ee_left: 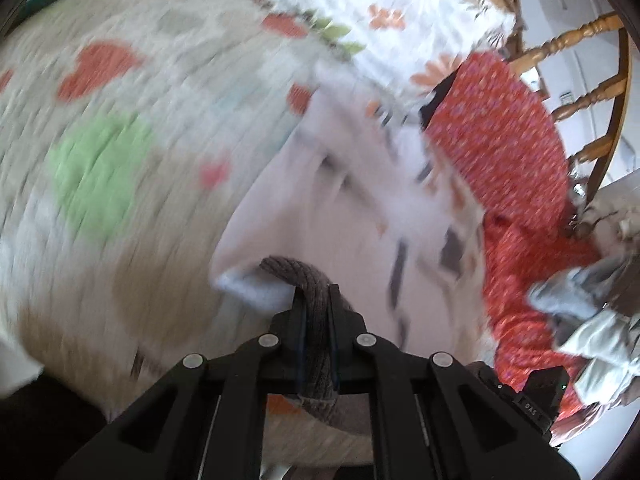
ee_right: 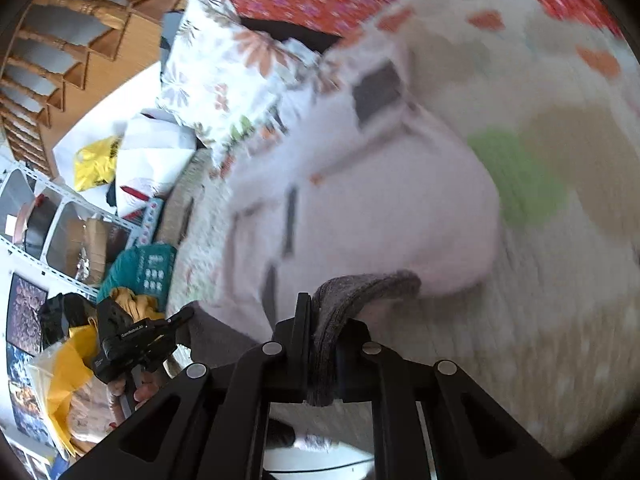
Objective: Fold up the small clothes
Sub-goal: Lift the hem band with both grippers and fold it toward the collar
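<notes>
The left gripper (ee_left: 316, 300) is pinching the grey ribbed hem (ee_left: 304, 276) of the white garment (ee_left: 340, 184) over the quilt (ee_left: 120, 120); the right gripper (ee_right: 324, 312) is pinching it too. Uneven pulling could be slipping the knit free.

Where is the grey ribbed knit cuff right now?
The grey ribbed knit cuff is pinched by both grippers, the left gripper and the right gripper, low and central in each wrist view, just above the blurred white printed garment.

The garment (ee_left: 352, 216) lies on the bedspread (ee_left: 120, 152), pillow (ee_left: 384, 20) behind it, chair (ee_left: 576, 40) beyond
</notes>
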Tool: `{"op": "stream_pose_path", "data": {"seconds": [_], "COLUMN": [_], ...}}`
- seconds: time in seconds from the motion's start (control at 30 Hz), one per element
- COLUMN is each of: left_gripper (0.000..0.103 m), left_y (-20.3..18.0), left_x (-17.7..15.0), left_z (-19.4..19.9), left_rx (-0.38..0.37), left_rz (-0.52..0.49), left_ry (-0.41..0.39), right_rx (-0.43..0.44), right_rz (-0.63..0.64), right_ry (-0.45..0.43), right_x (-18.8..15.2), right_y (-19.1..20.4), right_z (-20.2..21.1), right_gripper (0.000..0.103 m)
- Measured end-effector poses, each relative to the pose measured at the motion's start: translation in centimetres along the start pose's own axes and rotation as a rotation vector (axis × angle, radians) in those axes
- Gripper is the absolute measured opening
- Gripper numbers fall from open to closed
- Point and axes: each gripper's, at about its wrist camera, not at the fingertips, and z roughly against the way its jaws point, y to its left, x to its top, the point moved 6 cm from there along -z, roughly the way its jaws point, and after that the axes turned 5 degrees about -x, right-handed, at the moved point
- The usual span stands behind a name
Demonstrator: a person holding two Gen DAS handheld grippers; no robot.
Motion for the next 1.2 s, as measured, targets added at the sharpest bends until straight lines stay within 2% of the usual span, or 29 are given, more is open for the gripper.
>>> {"op": "stream_pose_path", "data": {"seconds": [0.2, 0.4, 0.5, 0.63, 0.77, 0.87, 1.0, 1.1, 1.17, 1.2], "left_gripper": [0.008, 0.007, 0.007, 0.007, 0.007, 0.007, 0.007, 0.008, 0.011, 0.017], "left_y": [-3.7, -3.5, -2.7, -2.1, -3.0, -4.1, -5.2, -4.9, -4.0, -3.6], "left_x": [8.4, 14.8, 16.5, 18.2, 20.8, 22.8, 25.0, 26.1, 26.3, 26.4], "left_z": [-2.5, -8.8, -11.9, -14.4, -14.9, -15.5, -16.8, -18.2, -19.3, -19.7], "left_rx": [-0.027, -0.066, -0.030, -0.005, -0.042, -0.049, -0.022, 0.000, 0.017, 0.019], "left_rz": [-0.050, 0.014, 0.038, 0.060, 0.074, 0.057, 0.029, 0.047, 0.082, 0.095], "left_ry": [-0.053, 0.002, 0.025, 0.040, 0.003, -0.032, -0.070, -0.070, -0.058, -0.048], "right_rx": [-0.051, -0.155, -0.206, -0.213, -0.179, -0.189, -0.223, -0.244, -0.261, -0.261], "right_rz": [0.022, -0.012, -0.063, -0.110, -0.107, -0.100, -0.120, -0.143, -0.161, -0.180], "right_ry": [-0.087, -0.109, -0.085, -0.068, -0.104, -0.126, -0.146, -0.146, -0.122, -0.109], "right_x": [8.3, 15.3, 17.8, 19.8, 22.3, 24.3, 27.0, 28.4, 29.1, 29.3], "right_y": [2.3, 1.7, -0.1, -1.4, -0.5, -0.1, -0.9, -1.9, -3.0, -3.6], "right_z": [-1.8, -6.5, -9.6, -11.4, -11.0, -11.3, -12.9, -14.5, -16.1, -16.8], "right_gripper": [0.010, 0.010, 0.010, 0.010, 0.010, 0.010, 0.010, 0.010, 0.012, 0.012]}}
